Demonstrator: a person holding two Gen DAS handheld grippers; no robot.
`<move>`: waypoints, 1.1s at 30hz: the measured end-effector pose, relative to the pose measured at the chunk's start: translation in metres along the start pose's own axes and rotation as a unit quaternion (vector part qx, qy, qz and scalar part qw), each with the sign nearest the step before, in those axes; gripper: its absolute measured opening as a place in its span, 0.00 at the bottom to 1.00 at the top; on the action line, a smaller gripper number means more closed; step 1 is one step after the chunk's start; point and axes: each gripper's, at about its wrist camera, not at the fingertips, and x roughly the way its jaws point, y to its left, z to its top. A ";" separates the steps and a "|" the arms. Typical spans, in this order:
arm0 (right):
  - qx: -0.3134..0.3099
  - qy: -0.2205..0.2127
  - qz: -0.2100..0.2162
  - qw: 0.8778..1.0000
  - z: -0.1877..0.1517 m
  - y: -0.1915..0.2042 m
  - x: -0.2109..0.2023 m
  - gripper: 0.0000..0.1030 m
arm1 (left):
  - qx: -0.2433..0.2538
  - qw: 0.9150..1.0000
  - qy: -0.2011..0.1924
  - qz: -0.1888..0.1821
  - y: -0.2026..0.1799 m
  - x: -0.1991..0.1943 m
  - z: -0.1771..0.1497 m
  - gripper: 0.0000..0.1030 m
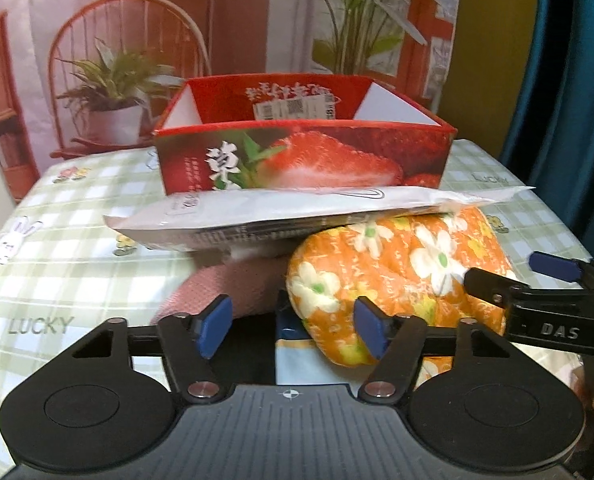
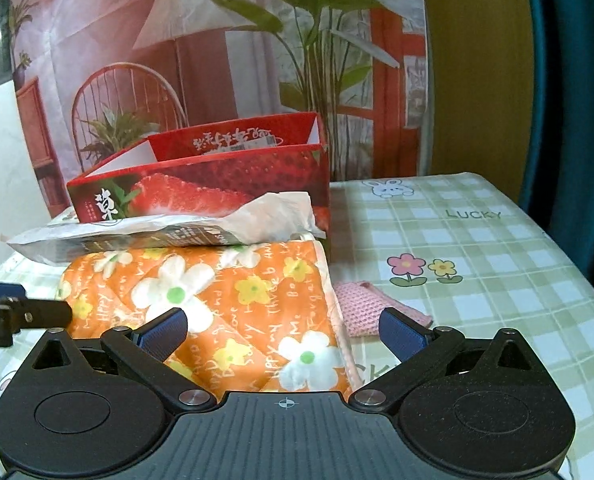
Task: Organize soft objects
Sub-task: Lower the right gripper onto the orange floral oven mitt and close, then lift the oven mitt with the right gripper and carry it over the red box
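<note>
A folded orange cloth with white flowers (image 2: 233,292) lies on the table in front of a red strawberry box (image 2: 217,184), which is open at the top. A white plastic pack (image 2: 145,234) rests across the cloth's far edge. My right gripper (image 2: 284,336) stands open and low over the cloth's near right part, one pad over the fabric and the other off its edge. My left gripper (image 1: 293,330) is open at the orange cloth's (image 1: 397,272) left end, its right pad against the fabric. A pink knitted cloth (image 1: 225,284) and a pale blue fabric (image 1: 297,360) lie under there.
A green checked tablecloth (image 2: 477,260) with rabbits and flowers covers the table. The pink cloth (image 2: 361,308) also pokes out right of the orange one. A printed backdrop (image 2: 177,60) of a chair and plants stands behind the box, with a teal curtain (image 2: 569,100) at right.
</note>
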 end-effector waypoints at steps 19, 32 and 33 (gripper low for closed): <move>0.015 0.009 0.069 0.997 -0.007 -0.005 0.020 0.82 | -0.034 0.996 0.023 -0.075 -0.001 0.029 -0.001 0.53; -0.010 0.002 0.096 0.995 0.002 0.002 0.007 0.46 | -0.052 0.995 0.000 -0.085 0.013 0.014 -0.001 0.24; -0.013 0.002 0.096 0.995 0.004 0.004 0.006 0.43 | -0.053 0.995 -0.003 -0.087 0.014 0.013 0.000 0.24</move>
